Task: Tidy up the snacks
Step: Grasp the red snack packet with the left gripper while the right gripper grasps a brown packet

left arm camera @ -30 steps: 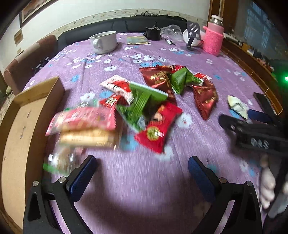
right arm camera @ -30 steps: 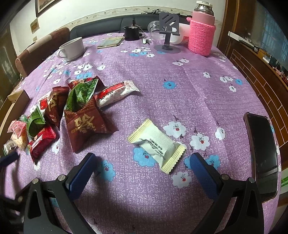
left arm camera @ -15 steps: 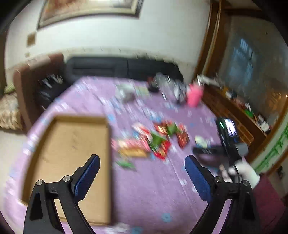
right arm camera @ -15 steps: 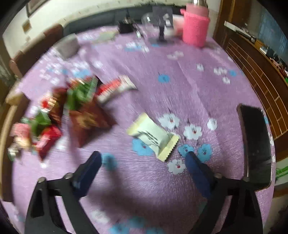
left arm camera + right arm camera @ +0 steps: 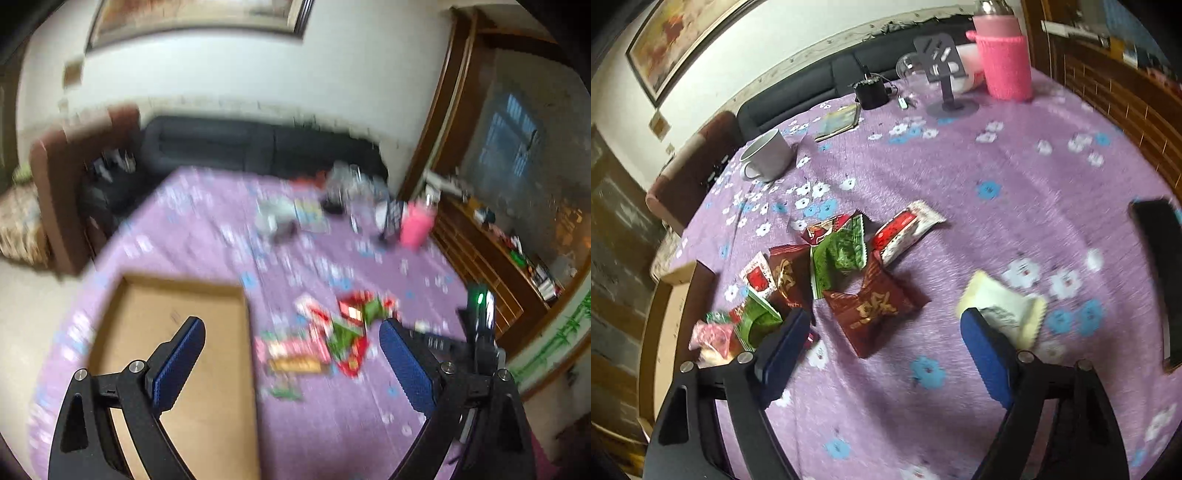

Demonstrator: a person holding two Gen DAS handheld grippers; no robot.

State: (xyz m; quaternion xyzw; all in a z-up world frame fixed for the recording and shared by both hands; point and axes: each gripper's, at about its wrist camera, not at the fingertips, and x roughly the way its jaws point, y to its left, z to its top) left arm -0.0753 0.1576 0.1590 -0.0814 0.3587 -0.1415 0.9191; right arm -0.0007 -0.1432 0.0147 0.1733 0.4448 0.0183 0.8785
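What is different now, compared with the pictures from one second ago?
The left gripper has risen and pulled back from the snack pile, open and empty, over the cardboard box. The right gripper rolled; its jaws are closing, nothing gripped. The cream packet and pile stayed put.

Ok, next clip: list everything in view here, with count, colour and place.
Snack packets: roughly ten, red, green, maroon, pink; heaped left of centre on the tablecloth.
Pale packet: one, cream; apart, right of the heap.
Box: one, brown cardboard, open; left edge of table.
Mug: one, white; far left.
Bottle: one, pink knitted sleeve; far right.
Phone stand: one, grey; beside the bottle.
Booklet: one, far side.
Phone: one, black; right edge.
Tablecloth: one, purple, flowered.
Left hand-held gripper: black, blue pads, open, empty, high over the table.
Right hand-held gripper: same colours, closing, nothing between the pads.
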